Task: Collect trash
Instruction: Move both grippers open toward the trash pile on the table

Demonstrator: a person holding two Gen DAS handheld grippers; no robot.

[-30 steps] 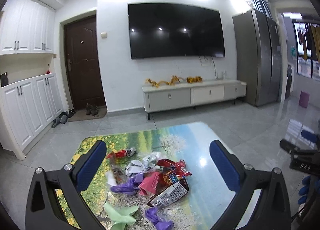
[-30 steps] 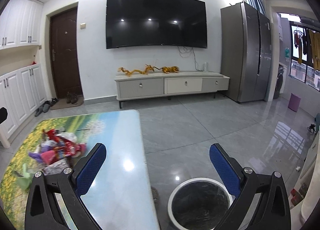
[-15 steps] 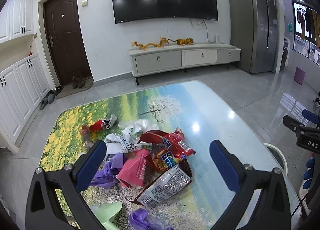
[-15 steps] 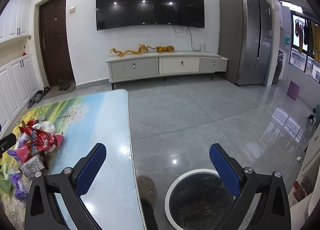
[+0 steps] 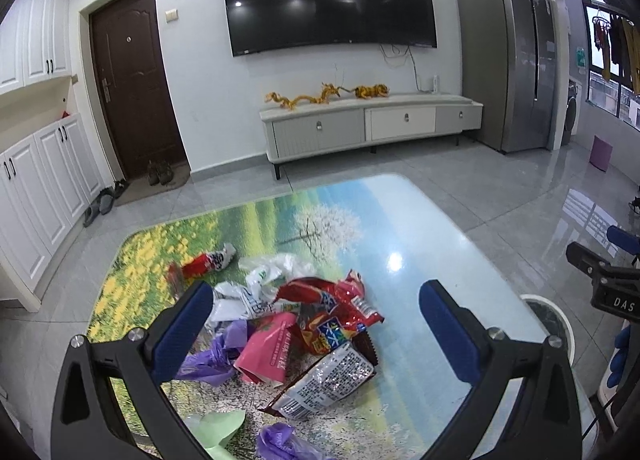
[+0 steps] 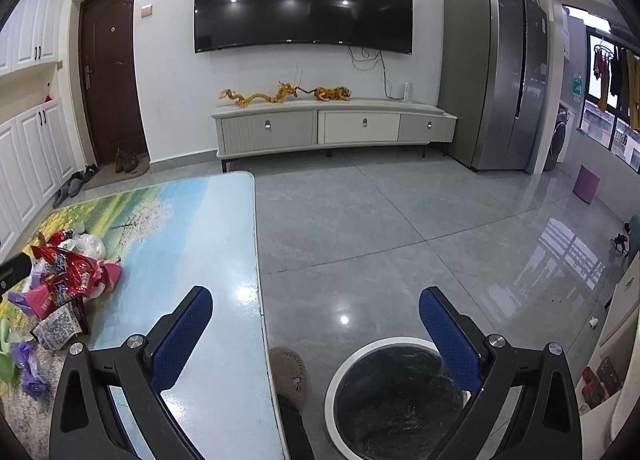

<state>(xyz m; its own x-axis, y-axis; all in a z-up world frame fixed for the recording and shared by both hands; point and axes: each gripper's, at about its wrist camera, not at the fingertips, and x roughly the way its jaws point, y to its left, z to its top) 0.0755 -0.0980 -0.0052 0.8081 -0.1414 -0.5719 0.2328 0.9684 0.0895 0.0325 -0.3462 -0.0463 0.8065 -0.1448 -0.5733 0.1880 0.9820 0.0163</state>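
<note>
Low table (image 5: pixel 404 220) with a glossy printed landscape top; its slick, reflective surface could let light wrappers slide off the edge if nudged rather than pinched. Round bin (image 6: pixel 396 396), white rim and dark crinkled liner, stands on the grey tiled floor beside the table's right edge, well apart from the litter, so a loosely held piece may drop on the floor during the carry. Trash pile (image 5: pixel 288 324) lies on the table's left half: thin, crumpled, overlapping film, so one pinch may drag several pieces or snag only a corner. Left gripper (image 5: pixel 316 324), jaws spread wide and empty, blue textured pads either side of the pile, hovers just above it. Right gripper (image 6: pixel 316 324), likewise wide apart and holding nothing, hangs over the table edge and the bin. Red snack bag (image 5: pixel 332 308), shiny foil, puffed and creased, sits on top; silver wrapper (image 5: pixel 328 384), flat with printed text, lies nearest the camera; pink bag (image 5: pixel 268 348) and purple film (image 5: pixel 212 356) are soft and limp, likely to slip from the pads
</note>
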